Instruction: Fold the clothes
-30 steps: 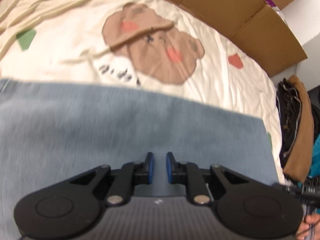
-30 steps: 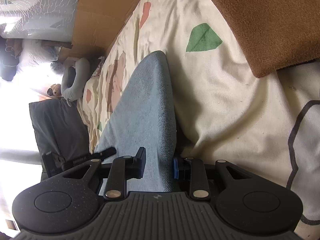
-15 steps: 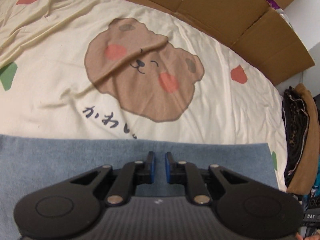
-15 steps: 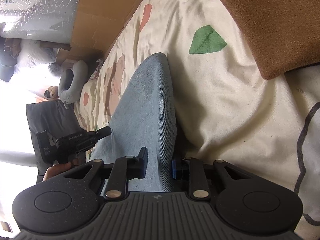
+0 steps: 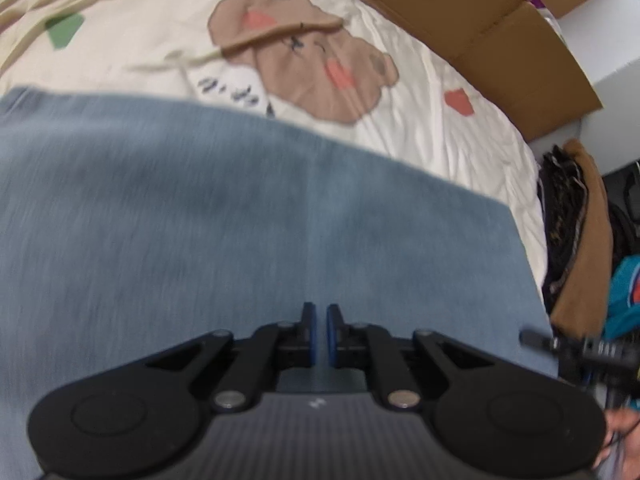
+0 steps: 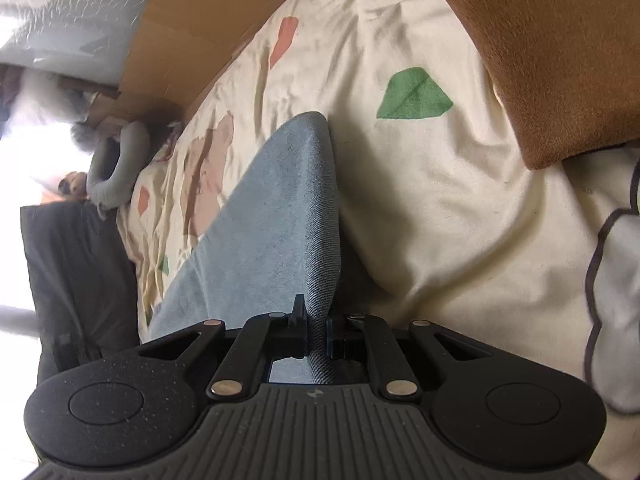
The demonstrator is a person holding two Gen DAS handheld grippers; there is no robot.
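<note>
A light blue denim garment (image 5: 200, 220) lies spread flat on a cream bedspread (image 5: 420, 128) with a bear print. My left gripper (image 5: 319, 312) hangs over its near part. Its jaws are closing to a thin slit, with nothing between the pads. In the right wrist view the denim (image 6: 276, 208) runs away from me as a long strip. My right gripper (image 6: 318, 320) is closing on its raised right edge, and the pads pinch that fold. The right gripper's body (image 5: 580, 348) shows blurred at the right edge of the left wrist view.
A stack of dark and brown clothes (image 5: 576, 240) sits at the bed's right end, and the brown piece (image 6: 560, 60) lies close beyond the denim. Cardboard panels (image 5: 460, 12) line the far side. A grey neck pillow (image 6: 116, 172) rests at the far end.
The right jaws have closed from a wide gap onto the denim's edge. The left gripper swung back, then forward over the denim, and its pads drew closer together.
</note>
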